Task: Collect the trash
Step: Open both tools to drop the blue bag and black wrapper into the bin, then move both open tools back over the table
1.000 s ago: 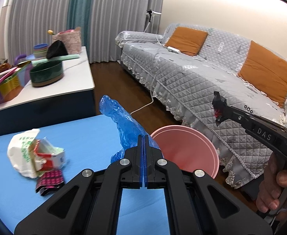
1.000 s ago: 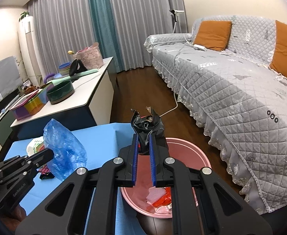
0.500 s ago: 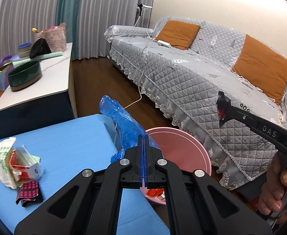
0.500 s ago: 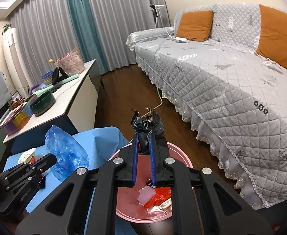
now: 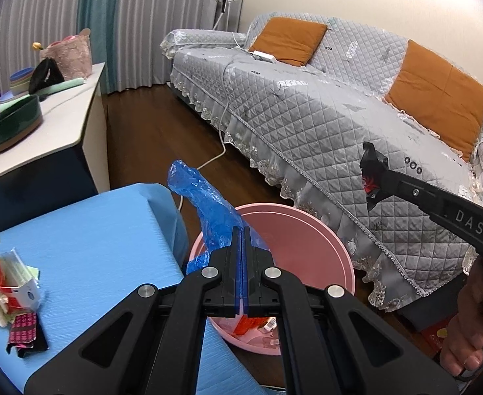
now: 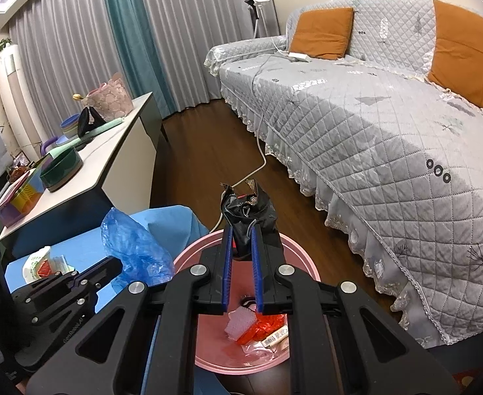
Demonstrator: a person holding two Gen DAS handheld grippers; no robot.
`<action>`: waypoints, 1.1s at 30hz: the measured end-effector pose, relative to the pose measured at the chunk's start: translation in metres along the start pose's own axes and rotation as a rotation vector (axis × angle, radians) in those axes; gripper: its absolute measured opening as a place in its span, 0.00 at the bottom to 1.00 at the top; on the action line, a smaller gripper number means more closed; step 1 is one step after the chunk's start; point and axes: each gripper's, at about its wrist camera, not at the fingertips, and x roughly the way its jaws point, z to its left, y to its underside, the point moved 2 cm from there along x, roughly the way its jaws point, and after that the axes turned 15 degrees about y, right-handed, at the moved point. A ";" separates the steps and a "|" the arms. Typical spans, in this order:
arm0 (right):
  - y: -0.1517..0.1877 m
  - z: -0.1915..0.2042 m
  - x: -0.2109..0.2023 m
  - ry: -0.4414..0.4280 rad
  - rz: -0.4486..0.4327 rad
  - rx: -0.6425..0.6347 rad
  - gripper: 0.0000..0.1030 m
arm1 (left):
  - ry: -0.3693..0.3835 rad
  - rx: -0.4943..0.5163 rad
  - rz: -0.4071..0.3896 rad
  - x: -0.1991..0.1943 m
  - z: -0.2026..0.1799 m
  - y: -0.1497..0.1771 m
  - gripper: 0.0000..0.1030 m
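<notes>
Blue cloth covers the low surface on the left, and some trash still sits on it at its left edge: a white torn packet with red inside and a small dark pink wrapper just near it. They lie there because nobody has picked them up yet. Next, going right, the left claw is squeezed tight on a crinkly blue plastic bag. The bag is thin and floppy, so a tight pinch is probably needed or it would slip out. It sticks up and leans left, over the near left rim of the pink bin. The bin stands on the dark floor, just beside the right edge of the surface, likely so trash can go straight in without a long carry. It already has red and white scraps at the bottom. Further right, the right claw is only a little way apart, gripping a crumpled black wrapper. In the right wrist view the wrapper pokes up above the pads, over the far part of the bin. A hand holds that claw's handle at the far right. Both pieces look ready to drop, I think, once the claws let go.
</notes>
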 end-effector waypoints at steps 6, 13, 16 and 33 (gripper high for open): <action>0.003 -0.002 0.008 0.022 0.028 -0.002 0.52 | 0.027 -0.024 0.049 0.014 0.005 0.000 0.18; 0.001 -0.003 0.005 0.028 0.019 0.017 0.58 | 0.001 -0.058 0.024 -0.002 0.017 0.006 0.40; -0.001 0.001 0.000 0.021 0.005 0.016 0.58 | -0.011 -0.058 0.018 -0.013 0.020 0.010 0.40; 0.016 0.078 -0.045 -0.131 -0.081 -0.100 0.49 | -0.119 -0.094 -0.109 -0.133 0.064 0.029 0.40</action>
